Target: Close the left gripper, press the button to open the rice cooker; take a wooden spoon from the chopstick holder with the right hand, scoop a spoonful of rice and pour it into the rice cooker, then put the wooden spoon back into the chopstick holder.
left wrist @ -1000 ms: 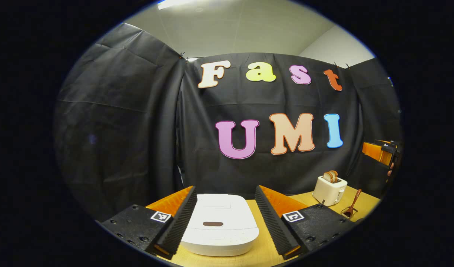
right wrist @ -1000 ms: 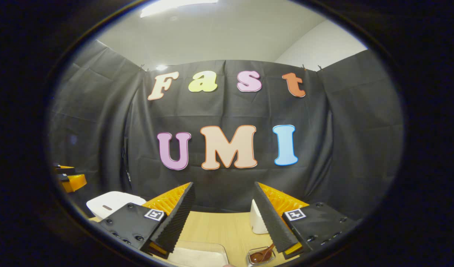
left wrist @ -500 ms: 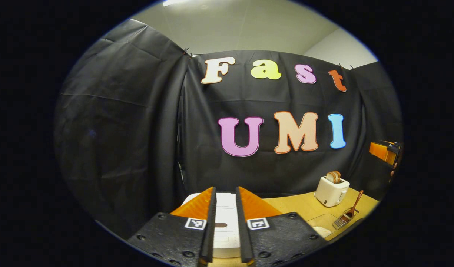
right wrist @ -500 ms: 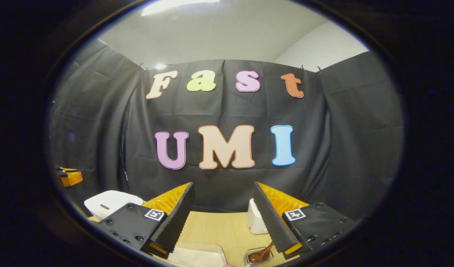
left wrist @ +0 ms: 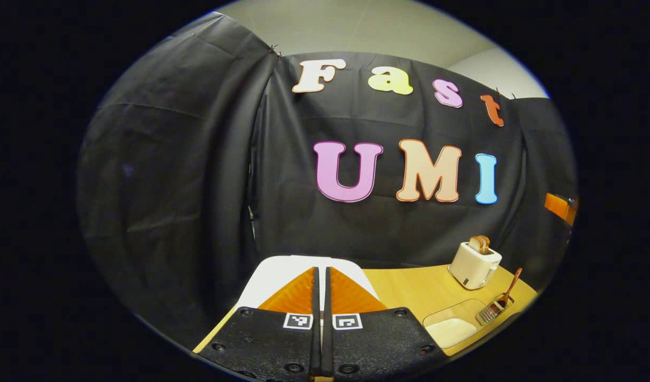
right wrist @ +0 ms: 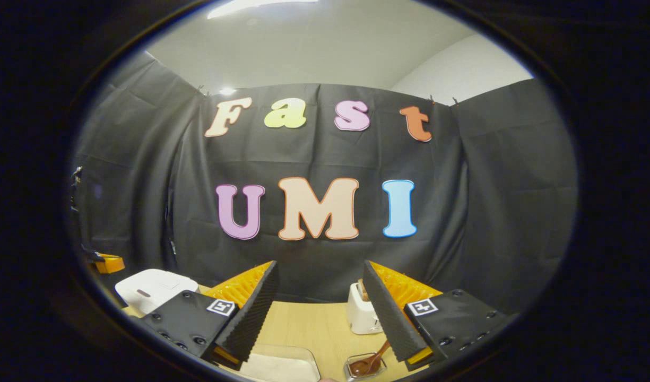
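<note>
My left gripper (left wrist: 320, 271) is shut with nothing between its fingers and points over the lid of the white rice cooker (left wrist: 351, 265); whether it touches the lid I cannot tell. From the right gripper view the rice cooker (right wrist: 149, 289) has its lid down, and part of the left gripper (right wrist: 107, 262) shows beside it. The right gripper (right wrist: 319, 268) hangs open above the table, nothing in it. A wooden spoon (right wrist: 370, 363) stands in the chopstick holder (left wrist: 492, 313) just below its right finger. A clear container of rice (left wrist: 452, 326) lies beside the holder.
A white toaster (left wrist: 473, 262) with bread slices stands at the back of the wooden table (left wrist: 409, 289), behind the holder. The toaster (right wrist: 362, 313) sits just ahead of the right gripper. Black cloth walls close off the table's back and sides.
My left gripper's fingers have gone from wide open to shut and tipped down over the rice cooker. The right gripper has stayed open and hardly moved.
</note>
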Demonstrator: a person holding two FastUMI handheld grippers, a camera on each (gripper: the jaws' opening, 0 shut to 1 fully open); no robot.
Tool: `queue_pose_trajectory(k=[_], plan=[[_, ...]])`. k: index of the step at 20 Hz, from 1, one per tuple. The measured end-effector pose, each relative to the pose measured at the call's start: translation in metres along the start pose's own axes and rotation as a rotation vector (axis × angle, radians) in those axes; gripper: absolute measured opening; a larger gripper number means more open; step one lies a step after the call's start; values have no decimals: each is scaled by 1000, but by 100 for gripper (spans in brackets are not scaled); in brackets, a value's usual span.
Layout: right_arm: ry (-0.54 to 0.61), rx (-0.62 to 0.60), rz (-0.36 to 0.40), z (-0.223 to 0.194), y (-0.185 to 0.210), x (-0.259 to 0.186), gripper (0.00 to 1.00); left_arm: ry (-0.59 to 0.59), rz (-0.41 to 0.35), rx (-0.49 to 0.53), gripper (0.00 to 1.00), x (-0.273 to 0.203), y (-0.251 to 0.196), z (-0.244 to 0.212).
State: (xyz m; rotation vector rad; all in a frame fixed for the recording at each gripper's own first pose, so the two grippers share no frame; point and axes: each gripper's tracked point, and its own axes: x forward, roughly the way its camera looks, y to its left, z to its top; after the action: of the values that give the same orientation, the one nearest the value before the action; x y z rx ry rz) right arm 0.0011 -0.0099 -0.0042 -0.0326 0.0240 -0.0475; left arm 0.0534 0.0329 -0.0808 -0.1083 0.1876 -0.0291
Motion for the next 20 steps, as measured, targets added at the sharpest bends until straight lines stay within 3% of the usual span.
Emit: queue_pose_trajectory(k=[13,17,20], plan=[[15,-27,-63,-6,-19,-5,100,231,-20,-9,0,29,7,-89],[17,-29,-69,-8,-23,-4,100,236,-27,16,0,29,7,-91],[14,-42,-68,-8,-27,-3,100,207,-23,-58,0,29,9,-90]])
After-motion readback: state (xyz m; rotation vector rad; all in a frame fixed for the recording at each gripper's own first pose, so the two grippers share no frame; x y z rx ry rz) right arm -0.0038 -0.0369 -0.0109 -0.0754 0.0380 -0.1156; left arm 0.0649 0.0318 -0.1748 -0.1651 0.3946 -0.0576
